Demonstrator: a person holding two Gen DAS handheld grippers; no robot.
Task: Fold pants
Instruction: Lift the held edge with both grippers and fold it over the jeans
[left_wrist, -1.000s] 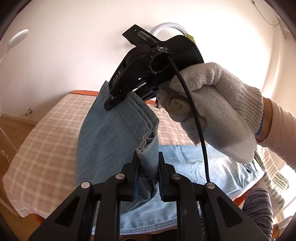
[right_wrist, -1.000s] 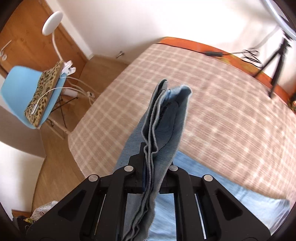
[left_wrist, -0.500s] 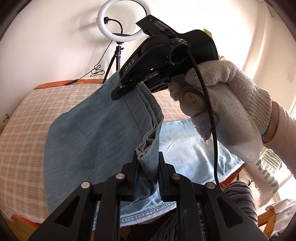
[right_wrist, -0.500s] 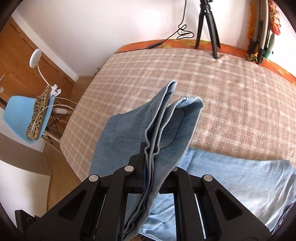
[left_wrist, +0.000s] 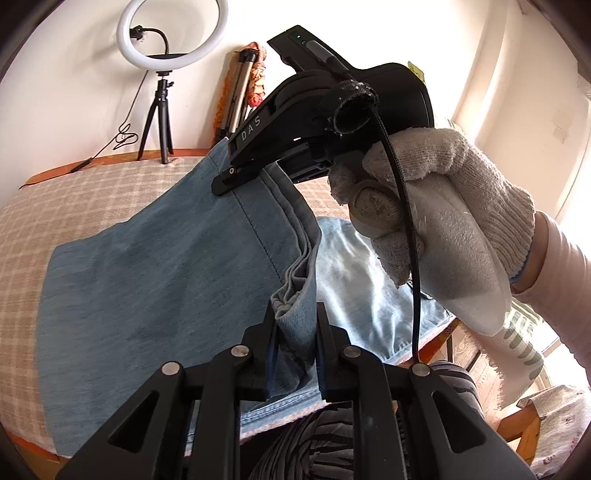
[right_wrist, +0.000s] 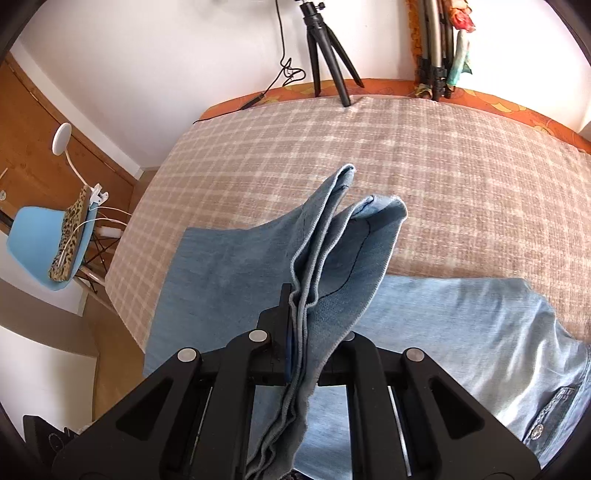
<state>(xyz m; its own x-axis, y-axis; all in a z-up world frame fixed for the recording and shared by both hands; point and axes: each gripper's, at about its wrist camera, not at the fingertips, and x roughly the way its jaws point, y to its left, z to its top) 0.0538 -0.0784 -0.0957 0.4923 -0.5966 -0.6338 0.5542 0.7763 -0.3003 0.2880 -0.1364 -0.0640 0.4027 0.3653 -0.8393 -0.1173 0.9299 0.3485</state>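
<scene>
The bed (right_wrist: 461, 177), under a beige checked cover, carries the pants (right_wrist: 461, 325) — pale denim lying with their long axis across the bed, the waist end with its metal button at the right edge of the right wrist view and the leg end lifted off the cover. That lifted end is doubled back, so a darker panel of denim slopes down from the two grips to the cover on the left, while the flat, lighter part of the pants stretches away to the right, below and ahead of both hands. The coming move turns on this: the hem has to travel along the pants' length toward the waist, which lies to the right of each hand-held gripper, and the right one looks nearer to it. The left hand-held gripper (left_wrist: 295, 328) is clamped on a bunched hem corner; the right hand-held gripper (right_wrist: 306, 332) is pressed together on several stacked layers of hem, and in the left wrist view it (left_wrist: 225, 184) shows as a black body pinching the far corner, held in a white knitted glove (left_wrist: 443, 221). Hidden matters: the fold line under the raised panel cannot be seen, the waistband is cut off at the frame edge, and the right pad is covered by cloth — probably gripping squarely.
</scene>
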